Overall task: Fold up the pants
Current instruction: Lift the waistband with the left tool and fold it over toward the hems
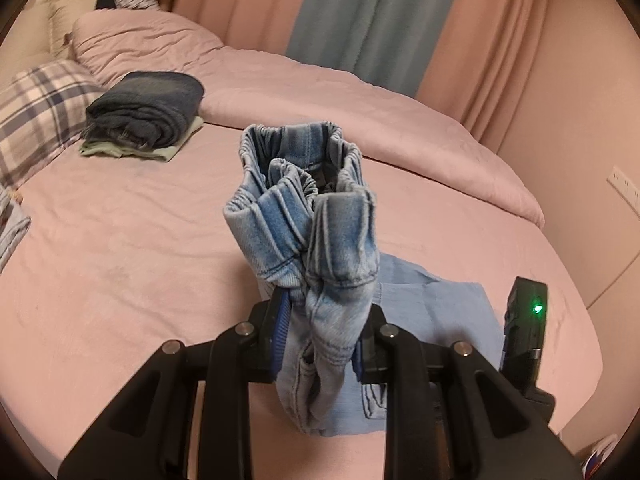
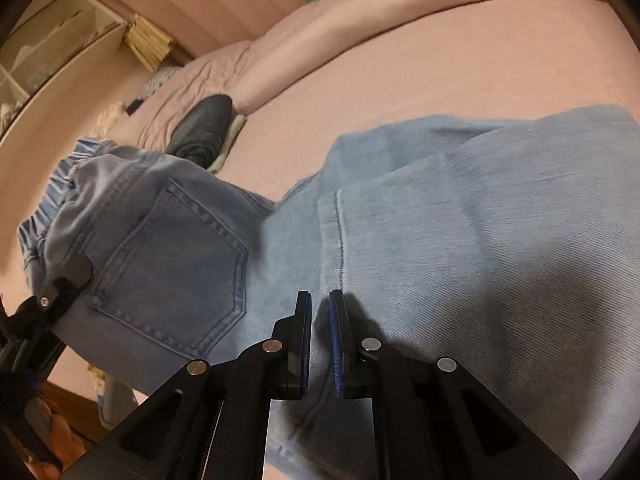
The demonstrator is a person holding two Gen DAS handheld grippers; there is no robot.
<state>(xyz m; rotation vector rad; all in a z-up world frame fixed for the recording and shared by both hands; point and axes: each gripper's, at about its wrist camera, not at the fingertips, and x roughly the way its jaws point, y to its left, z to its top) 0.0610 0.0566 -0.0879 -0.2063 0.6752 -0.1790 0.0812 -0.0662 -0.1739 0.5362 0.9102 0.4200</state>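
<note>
The left tool is clamped on a bunched handful of the light-blue pants at the waist end, holding the elastic waistband up off the pink bed. The right tool has its pads nearly together, pinching a thin fold of denim near the seat seam, just right of the back pocket. This looks like the step of carrying the waist over for a fold. The next move probably calls for both tools to travel together and lay the waist flat. The pants' long axis runs from the raised waist at the left to the legs lying on the bed at the right. A folded dark garment sits far left.
</note>
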